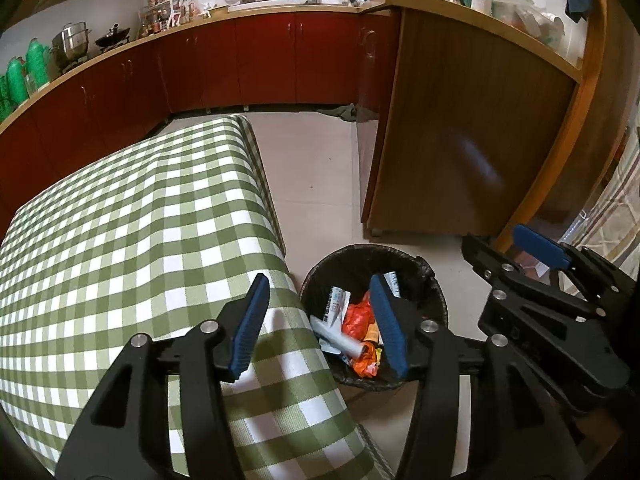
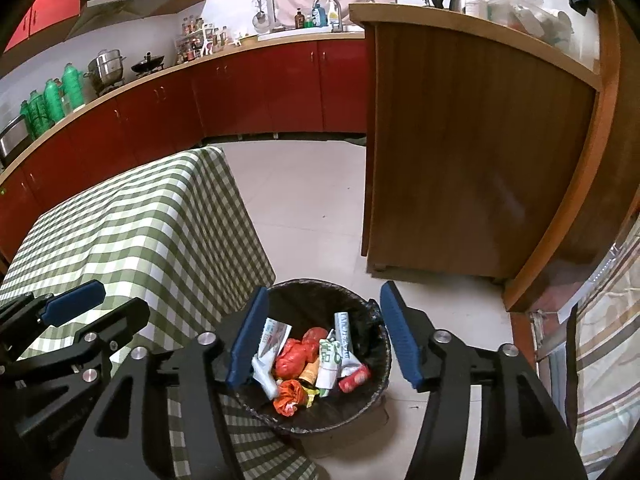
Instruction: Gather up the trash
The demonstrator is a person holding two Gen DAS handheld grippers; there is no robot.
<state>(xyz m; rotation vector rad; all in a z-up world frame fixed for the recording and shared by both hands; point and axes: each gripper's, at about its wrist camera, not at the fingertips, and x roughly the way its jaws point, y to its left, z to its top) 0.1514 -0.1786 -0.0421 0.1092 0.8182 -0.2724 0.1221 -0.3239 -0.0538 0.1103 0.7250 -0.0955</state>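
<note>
- The left gripper (image 1: 320, 326) hangs over the table (image 1: 120, 220) corner just beside the bin (image 1: 430, 276), tilted down. Its blue fingers (image 1: 250, 328) stand wide apart and hold nothing.
- The right gripper (image 2: 324, 336) hangs straight above the bin (image 2: 376, 308), pointing down into it. Its fingers (image 2: 400, 340) are also wide apart and empty.
- The trash (image 2: 316, 360) lies inside the bin: orange crumpled wrappers, white and green packets, a red piece. The bin has a black bag as lining and stands on the tile floor (image 2: 312, 208), touching or almost touching the hanging cloth of the table.
- The left wrist view shows the right gripper (image 1: 536, 256) at the right side of the bin; in that view one left finger hides part of the trash (image 1: 356, 324).
- The right wrist view shows the whole bin opening, and the left gripper (image 2: 80, 308) over the table (image 2: 140, 220) at the left of the bin.
- The table carries a green and white checked cloth.
- Beyond the bin stands a brown cabinet (image 2: 472, 152) with a kettle (image 2: 454, 0) on top. Farther behind the bin runs a red counter (image 2: 240, 88) with a sink, pots and green bottles (image 2: 52, 100).
</note>
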